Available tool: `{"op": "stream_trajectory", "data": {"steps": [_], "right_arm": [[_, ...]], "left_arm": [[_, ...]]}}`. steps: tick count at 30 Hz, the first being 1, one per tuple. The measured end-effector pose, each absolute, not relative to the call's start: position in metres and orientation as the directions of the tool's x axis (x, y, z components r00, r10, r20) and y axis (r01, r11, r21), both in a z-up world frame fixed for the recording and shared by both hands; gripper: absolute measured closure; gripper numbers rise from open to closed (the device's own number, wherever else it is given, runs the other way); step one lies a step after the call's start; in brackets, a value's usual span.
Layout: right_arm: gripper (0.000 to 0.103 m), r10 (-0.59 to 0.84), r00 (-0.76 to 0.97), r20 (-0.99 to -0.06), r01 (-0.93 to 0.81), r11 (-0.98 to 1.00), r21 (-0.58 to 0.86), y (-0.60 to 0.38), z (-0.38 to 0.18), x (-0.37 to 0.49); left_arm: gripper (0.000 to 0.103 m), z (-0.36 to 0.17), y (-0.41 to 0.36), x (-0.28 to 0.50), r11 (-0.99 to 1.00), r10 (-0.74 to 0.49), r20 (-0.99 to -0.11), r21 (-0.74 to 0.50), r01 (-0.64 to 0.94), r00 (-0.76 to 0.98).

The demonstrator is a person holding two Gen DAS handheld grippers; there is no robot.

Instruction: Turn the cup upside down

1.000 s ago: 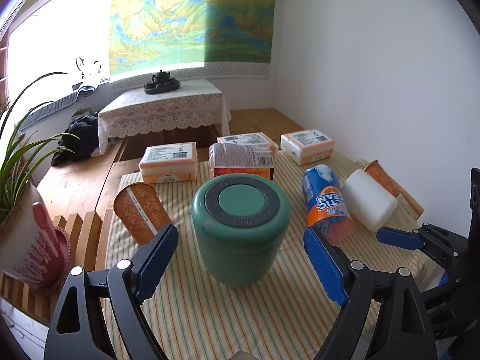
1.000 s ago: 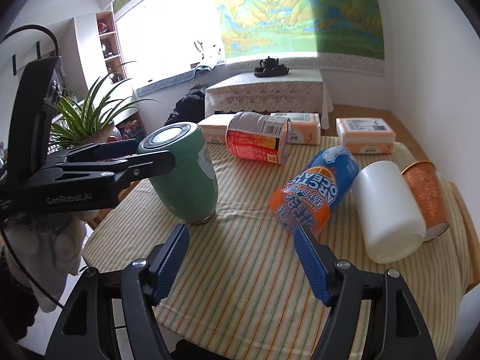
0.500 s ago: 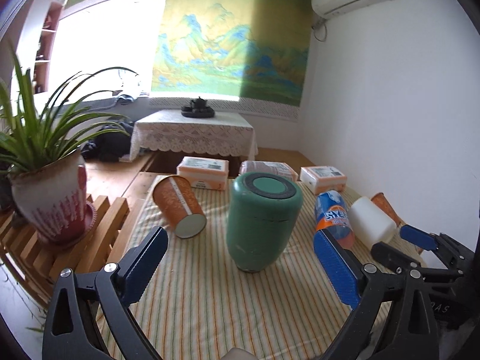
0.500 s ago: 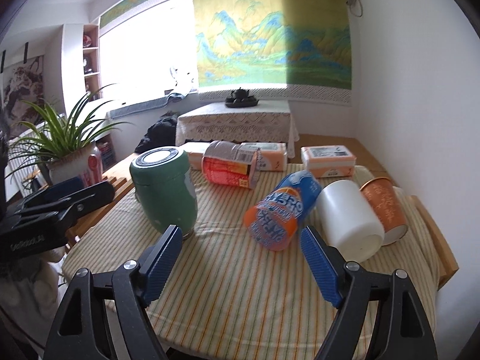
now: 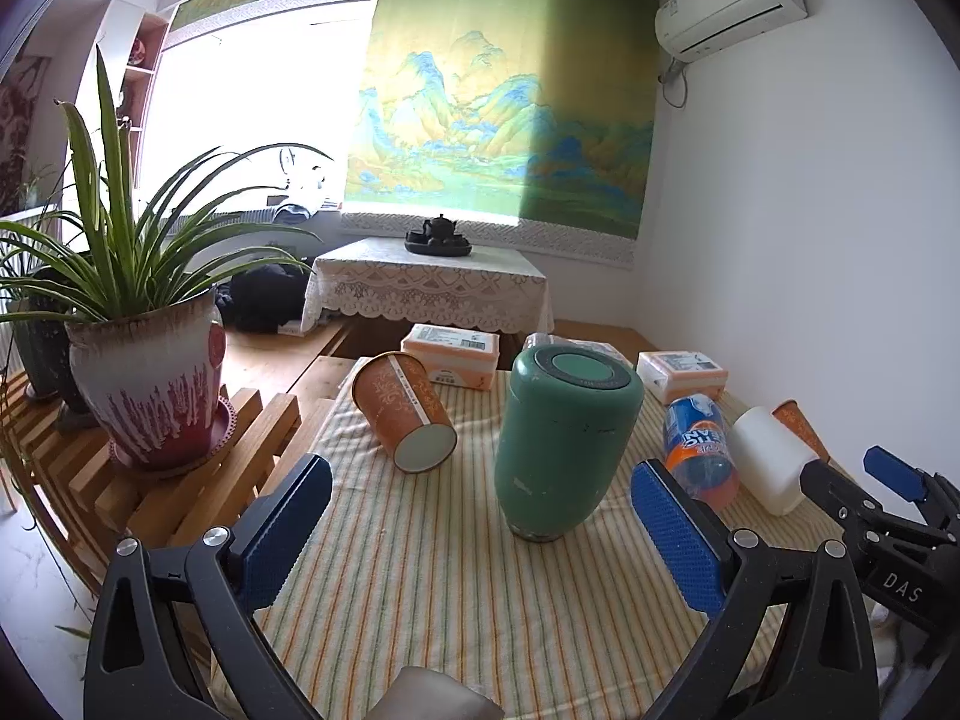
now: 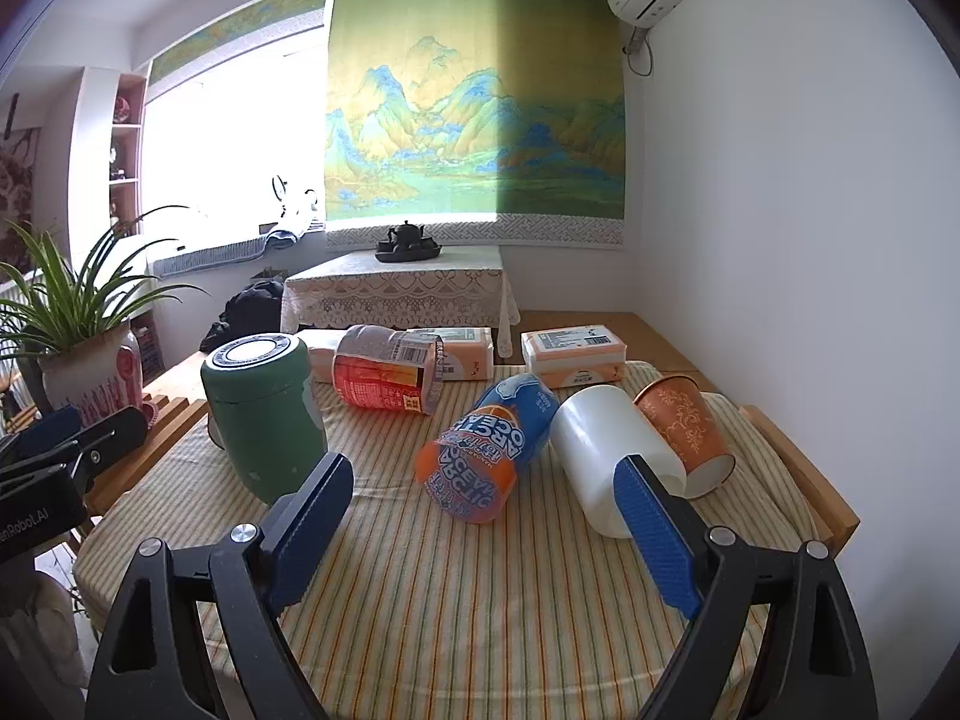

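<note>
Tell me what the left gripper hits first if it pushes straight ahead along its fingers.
Most likely the green cup. It stands on the striped tablecloth ahead of the open left gripper, slightly right of the midline between its fingers. Depth is hard to judge through the fisheye, but nothing lies nearer.

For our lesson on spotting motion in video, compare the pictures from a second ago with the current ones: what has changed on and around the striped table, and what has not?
Both hand-held grippers pulled back from the table. The left hand-held gripper, earlier close over the green cup, now sits farther off and lower; the right hand-held gripper retreated too. Both stayed open, holding nothing. The green cup kept standing in place; the lying orange cup, bottle and white cup did not move.
</note>
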State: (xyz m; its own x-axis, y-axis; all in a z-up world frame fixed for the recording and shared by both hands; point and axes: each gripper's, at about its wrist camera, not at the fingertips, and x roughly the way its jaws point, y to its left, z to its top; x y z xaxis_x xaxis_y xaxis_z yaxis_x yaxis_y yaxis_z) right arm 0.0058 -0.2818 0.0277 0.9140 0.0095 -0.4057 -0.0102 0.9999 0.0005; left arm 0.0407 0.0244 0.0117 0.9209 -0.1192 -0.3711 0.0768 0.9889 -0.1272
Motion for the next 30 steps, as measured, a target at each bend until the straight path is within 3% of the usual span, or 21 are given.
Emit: {"op": "stream_trajectory", "data": {"steps": [30], "right_arm": [[0.016, -0.029, 0.927, -0.373, 0.033, 0.999, 0.003, -0.287, 0.031, -0.005]], "left_arm": [[0.001, 0.014, 0.019, 0.029, 0.993, -0.1, -0.365, -0.094, 0.071, 0.926]]}}
